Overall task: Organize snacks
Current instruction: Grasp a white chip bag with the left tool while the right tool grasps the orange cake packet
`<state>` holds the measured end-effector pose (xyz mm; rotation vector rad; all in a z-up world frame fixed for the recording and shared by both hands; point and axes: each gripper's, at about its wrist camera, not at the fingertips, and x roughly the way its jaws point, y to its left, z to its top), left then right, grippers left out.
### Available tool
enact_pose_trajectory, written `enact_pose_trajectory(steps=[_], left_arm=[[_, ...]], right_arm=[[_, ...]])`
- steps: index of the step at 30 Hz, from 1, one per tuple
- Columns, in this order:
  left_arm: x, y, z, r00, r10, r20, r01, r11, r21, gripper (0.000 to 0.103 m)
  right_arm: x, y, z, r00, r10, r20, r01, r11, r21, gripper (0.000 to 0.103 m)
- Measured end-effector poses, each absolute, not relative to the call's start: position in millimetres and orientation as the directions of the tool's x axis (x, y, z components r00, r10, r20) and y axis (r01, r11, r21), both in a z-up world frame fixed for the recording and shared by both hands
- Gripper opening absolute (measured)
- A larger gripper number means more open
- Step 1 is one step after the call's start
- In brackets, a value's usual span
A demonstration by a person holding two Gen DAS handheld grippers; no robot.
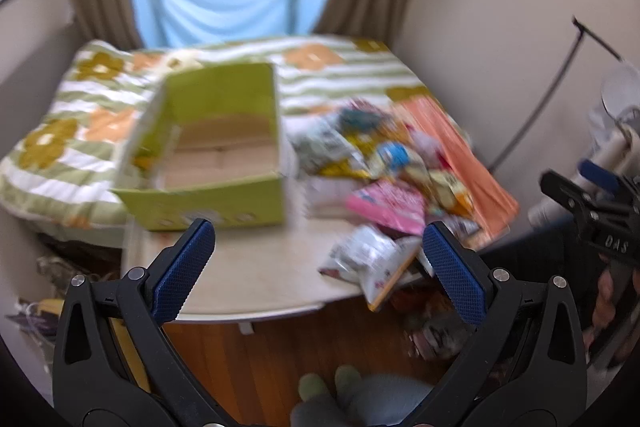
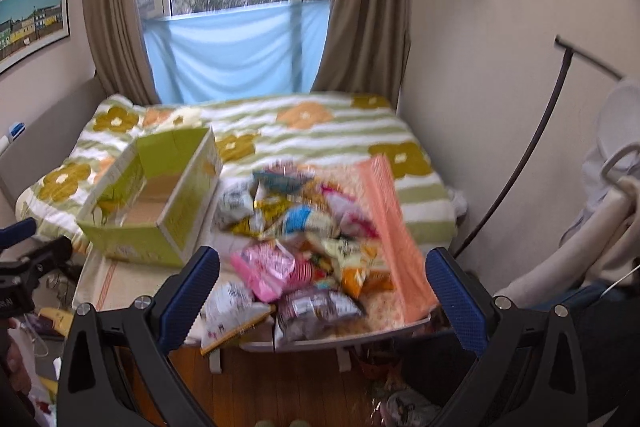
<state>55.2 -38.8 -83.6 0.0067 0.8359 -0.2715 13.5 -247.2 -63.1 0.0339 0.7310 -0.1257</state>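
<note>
Green box (image 2: 160, 211) is sitting open and empty at 10 o'clock on the table (image 1: 248, 279), snack pile (image 2: 304, 239) heaped at 1 o'clock against an orange sheet (image 2: 392, 227). Left claw (image 1: 318, 269) and right claw (image 2: 322, 291) are both hovering spread, pinching nothing, short of the table. Risk: white bag (image 2: 232, 311) and dark bag (image 2: 316, 307) are overhanging the near edge; nudging the pile could be sending them to the floor. Frames are blurring, so aiming is looking shaky.
</note>
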Motion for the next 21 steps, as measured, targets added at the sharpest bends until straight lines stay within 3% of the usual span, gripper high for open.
enact_pose_trajectory(steps=[8,21], left_arm=[[78.3,-87.9,-158.3,0.493,-0.273,-0.826,0.32,0.94,-0.119,0.103],[114.6,-153.6,-258.0,0.346,-0.057,-0.936,0.29,0.956,0.049,0.103]], right_arm=[[51.1,-275.8,-114.2,0.65,-0.005,-0.76,0.034,0.999,0.022,0.103],[136.9,-332.2,-219.8,0.473,0.092,-0.876,-0.058,0.996,0.073,0.103]])
